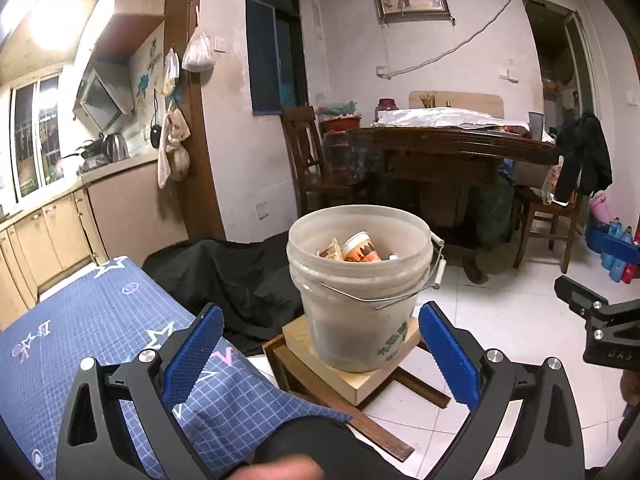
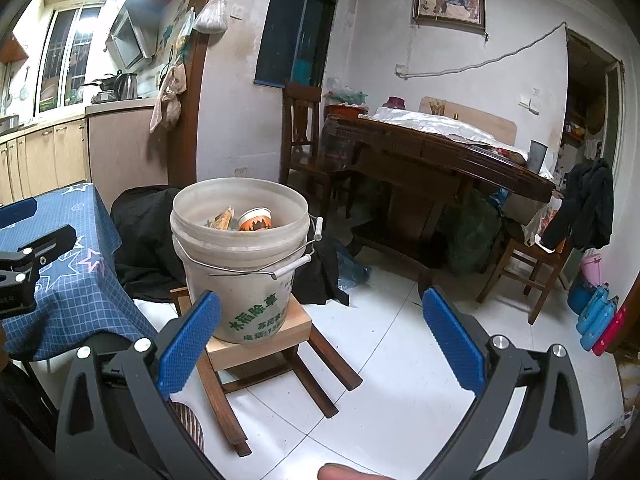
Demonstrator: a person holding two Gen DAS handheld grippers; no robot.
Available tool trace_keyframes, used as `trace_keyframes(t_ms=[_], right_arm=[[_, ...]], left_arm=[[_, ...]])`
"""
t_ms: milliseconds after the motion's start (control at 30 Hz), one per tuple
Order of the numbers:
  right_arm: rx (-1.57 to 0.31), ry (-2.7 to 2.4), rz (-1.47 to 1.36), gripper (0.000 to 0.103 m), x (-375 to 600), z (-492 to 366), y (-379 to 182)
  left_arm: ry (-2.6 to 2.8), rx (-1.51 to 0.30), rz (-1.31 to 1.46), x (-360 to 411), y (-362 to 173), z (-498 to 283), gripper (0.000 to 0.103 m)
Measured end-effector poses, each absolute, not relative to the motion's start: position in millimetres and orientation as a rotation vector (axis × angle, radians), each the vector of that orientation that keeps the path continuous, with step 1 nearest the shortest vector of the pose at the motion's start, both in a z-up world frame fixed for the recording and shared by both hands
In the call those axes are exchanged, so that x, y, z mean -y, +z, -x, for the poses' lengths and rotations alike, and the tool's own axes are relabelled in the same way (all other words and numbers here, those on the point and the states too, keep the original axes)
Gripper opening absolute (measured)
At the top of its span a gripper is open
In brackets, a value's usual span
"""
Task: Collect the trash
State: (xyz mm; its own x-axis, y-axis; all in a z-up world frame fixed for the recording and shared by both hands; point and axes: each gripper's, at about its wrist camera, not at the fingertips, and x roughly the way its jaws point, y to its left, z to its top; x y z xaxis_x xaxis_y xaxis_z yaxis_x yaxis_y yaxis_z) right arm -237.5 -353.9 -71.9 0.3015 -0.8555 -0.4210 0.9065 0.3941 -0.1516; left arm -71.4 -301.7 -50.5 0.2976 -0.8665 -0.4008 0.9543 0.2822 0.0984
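Both handheld grippers are hovering with jaws spread wide and nothing between them, the left gripper (image 1: 320,356) and the right gripper (image 2: 322,344) each facing a translucent plastic bucket (image 1: 360,300) that is serving as the trash bin. The bucket is sitting on a pale wooden block (image 1: 360,384) atop a low wooden stool (image 2: 304,364), apparently raised so that trash can be dropped in from working height, just beside a table draped in a blue star-print cloth (image 1: 100,320). Inside it, a crumpled snack wrapper (image 1: 331,251) and an orange paper cup (image 1: 360,249) are lying against the far wall; the wire bail handle (image 2: 256,268) is hanging down the front. The tools are being held level and side by side. Beyond, a dark wooden dining table (image 1: 460,148) and chairs are standing against the far wall.
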Motion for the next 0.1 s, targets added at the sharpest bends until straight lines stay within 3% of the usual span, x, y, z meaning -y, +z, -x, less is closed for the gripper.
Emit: trace_keyframes(t_ms=[100], right_arm=[[-0.478, -1.173, -0.124, 0.097, 354.0, 238.5, -73.4]], left_arm=[[-1.240, -0.292, -0.354, 302.0, -51.4, 71.4, 0.098]])
